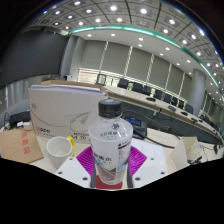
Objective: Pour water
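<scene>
A clear plastic water bottle (109, 143) with a black cap and a pale label stands upright between my gripper's (110, 165) two fingers. Both magenta pads (86, 158) press against its sides, so the gripper is shut on it. The bottle looks lifted above the table. A white paper cup (59, 150) stands just left of the bottle, open side up, in front of a large white box. I cannot see how much water is in the bottle.
A large white box (60, 110) stands behind the cup. A brown paper bag (17, 146) lies at the far left. A long table with office chairs (150, 95) runs along the windows. More papers and boxes (185, 150) lie to the right.
</scene>
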### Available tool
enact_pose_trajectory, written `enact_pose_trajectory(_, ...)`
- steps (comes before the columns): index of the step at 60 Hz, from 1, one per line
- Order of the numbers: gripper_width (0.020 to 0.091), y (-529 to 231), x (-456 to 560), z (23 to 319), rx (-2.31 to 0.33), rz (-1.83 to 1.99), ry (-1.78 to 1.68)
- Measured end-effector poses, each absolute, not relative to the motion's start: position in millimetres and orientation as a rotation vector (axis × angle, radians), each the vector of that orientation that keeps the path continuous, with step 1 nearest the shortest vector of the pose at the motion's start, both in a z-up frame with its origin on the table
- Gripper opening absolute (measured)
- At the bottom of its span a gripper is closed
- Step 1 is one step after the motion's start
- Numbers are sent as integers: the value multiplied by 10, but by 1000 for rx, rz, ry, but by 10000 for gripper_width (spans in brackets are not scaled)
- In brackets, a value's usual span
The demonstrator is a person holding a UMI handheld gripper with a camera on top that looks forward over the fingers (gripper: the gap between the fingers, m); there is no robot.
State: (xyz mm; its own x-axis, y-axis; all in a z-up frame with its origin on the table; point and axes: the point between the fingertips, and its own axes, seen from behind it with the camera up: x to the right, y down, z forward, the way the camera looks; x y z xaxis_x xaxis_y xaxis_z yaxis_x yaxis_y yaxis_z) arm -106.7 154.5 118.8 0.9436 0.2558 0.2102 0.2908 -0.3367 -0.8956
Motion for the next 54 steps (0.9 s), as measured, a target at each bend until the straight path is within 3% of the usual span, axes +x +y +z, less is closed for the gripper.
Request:
enact_pose_trajectory(16, 418, 1579, -951, 582, -1994, 110, -286)
enact_pose_trajectory(22, 445, 1562, -906, 584, -1964, 156, -242)
enact_pose_trajectory(31, 580, 1510, -859, 550, -1993, 193, -189)
enact_pose_trajectory(33, 676, 1471, -847, 518, -2026, 197, -176)
enact_pose_trajectory(35, 821, 1429, -845, 496, -2057, 210, -154)
enact_pose_trajectory(36, 876, 1410, -836, 502, -2067, 216, -137)
enact_pose_trajectory(38, 837, 1370, -812, 528, -2081, 222, -106)
enact_pose_trajectory(44, 865, 1151, -746, 665, -2123, 178, -90)
enact_pose_trajectory(54, 863, 464, -779, 1155, -2180, 44, -120)
